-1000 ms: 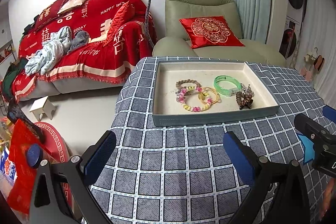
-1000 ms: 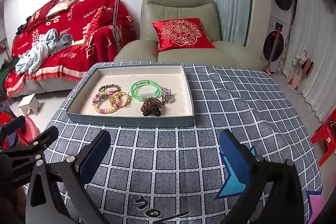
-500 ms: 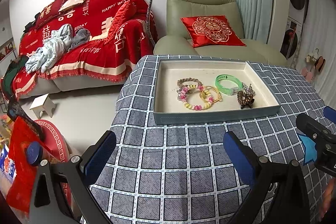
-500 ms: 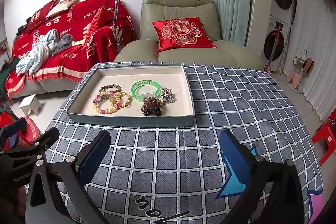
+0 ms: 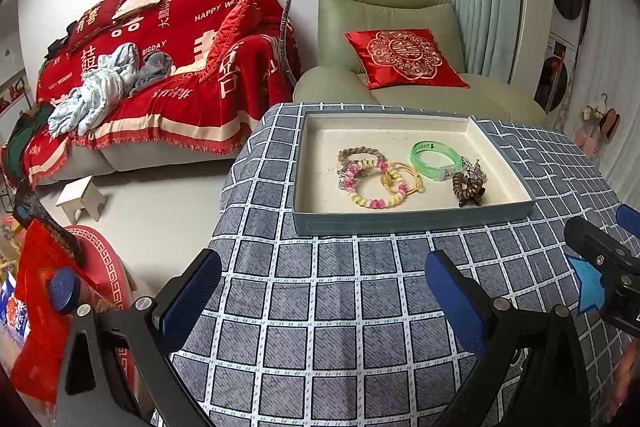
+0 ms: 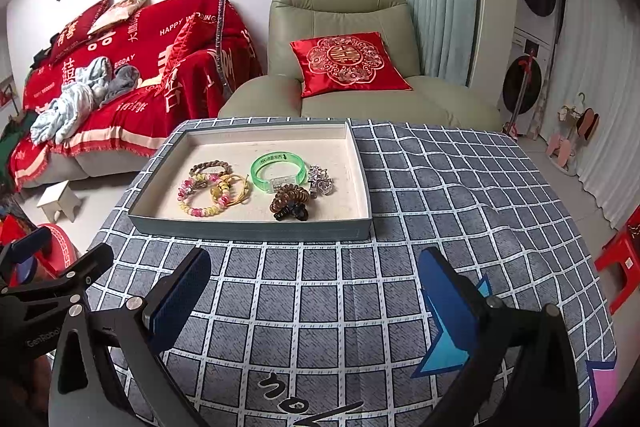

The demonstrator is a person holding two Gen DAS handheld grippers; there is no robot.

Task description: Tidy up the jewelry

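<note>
Jewelry gathered in the shallow tray (image 6: 248,229) on the checked tablecloth (image 6: 460,195): green bangle (image 6: 278,171), beaded bracelets (image 6: 204,197), brown coil hair tie (image 6: 289,202), silver piece (image 6: 320,179), all touching or overlapping. Scene equally consistent with sorting finished or pending; any pick best made on one piece at an exposed edge, clear of tangled neighbours. Left gripper (image 5: 320,301) and right gripper (image 6: 312,293) above bare cloth, jaws wide apart, holding and touching nothing.

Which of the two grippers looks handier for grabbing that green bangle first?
Probably the right gripper: in its view the green bangle lies almost straight ahead. From the left gripper it sits off to the right. Both are open and empty.
</note>
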